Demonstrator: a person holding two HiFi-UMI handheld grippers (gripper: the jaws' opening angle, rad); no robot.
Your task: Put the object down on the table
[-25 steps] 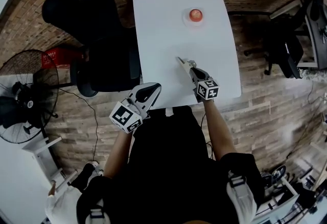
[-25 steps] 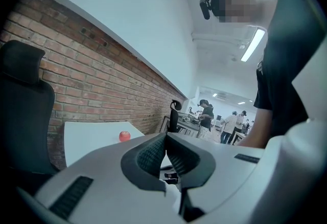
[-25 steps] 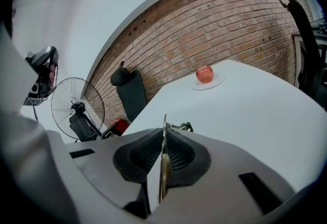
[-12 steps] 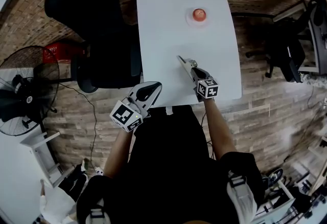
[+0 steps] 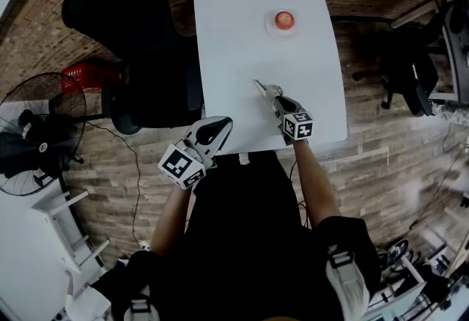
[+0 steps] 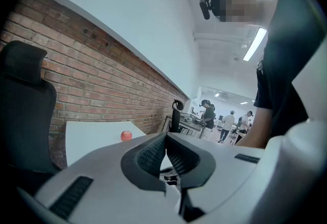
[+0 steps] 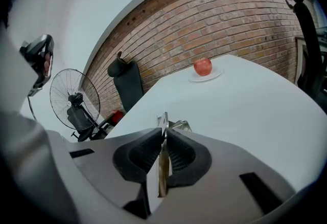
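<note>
Your right gripper (image 5: 278, 102) sits over the near half of the table (image 5: 234, 34). Its jaws are easing open with the thin metal utensil (image 5: 261, 86) edge-on between the pads, tip poking out ahead. Your left gripper (image 5: 212, 130) hangs off the table's near edge, pinched closed on nothing.

The tabletop (image 5: 234, 41) is plain white, the apple (image 5: 283, 19) red on a white plate (image 5: 270, 29), the thin metal object (image 5: 261, 87) silvery grey, the wall (image 7: 230, 18) a red-brown brick pattern, the chair (image 5: 146, 70) and fan (image 5: 33, 144) black, the crate (image 5: 82, 79) red.
</note>
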